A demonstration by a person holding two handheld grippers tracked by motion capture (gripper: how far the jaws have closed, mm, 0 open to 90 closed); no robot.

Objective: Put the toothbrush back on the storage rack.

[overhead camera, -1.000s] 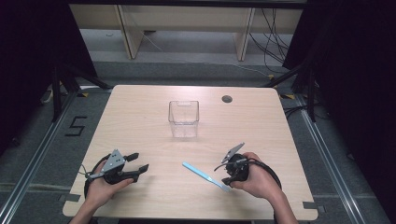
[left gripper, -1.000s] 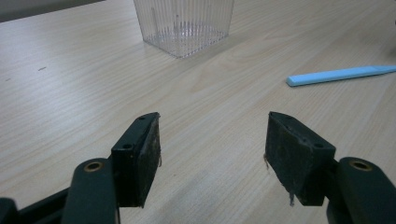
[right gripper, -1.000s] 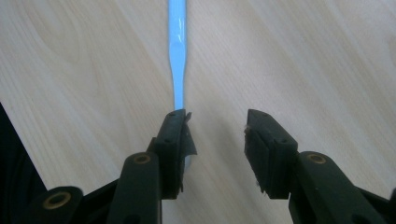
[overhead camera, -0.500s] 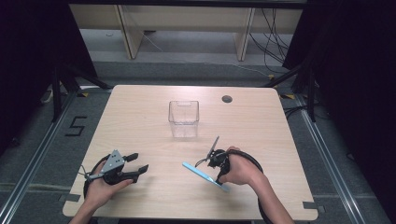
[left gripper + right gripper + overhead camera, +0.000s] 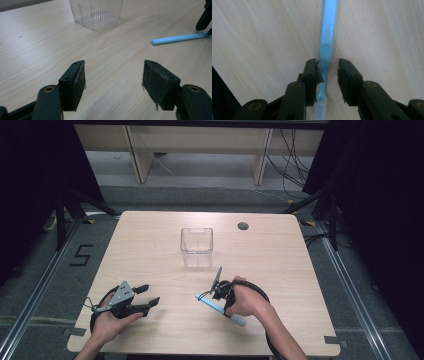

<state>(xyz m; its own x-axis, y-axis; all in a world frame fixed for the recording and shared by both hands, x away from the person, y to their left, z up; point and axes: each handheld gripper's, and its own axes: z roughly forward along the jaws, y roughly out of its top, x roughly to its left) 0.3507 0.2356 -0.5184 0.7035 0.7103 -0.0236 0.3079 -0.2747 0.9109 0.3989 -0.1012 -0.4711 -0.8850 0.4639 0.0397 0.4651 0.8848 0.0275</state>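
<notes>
Light-blue toothbrush (image 5: 326, 42) flat on table (image 5: 300, 265), white bristles; right gripper (image 5: 327, 72) closing astride neck, gap remaining; left gripper (image 5: 113, 82) spread, empty.

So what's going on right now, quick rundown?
Right gripper down over the blue toothbrush, jaws just closing, gap showing on one side. Left gripper open, empty. Clear cup stands apart; nothing in the way.

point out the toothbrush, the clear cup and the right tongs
toothbrush (image 5: 327, 37), right gripper view, middle of the blue handle
clear cup (image 5: 197, 251), high view, front wall
right tongs (image 5: 329, 75), right gripper view, midway between the tips, open around the toothbrush neck
</notes>
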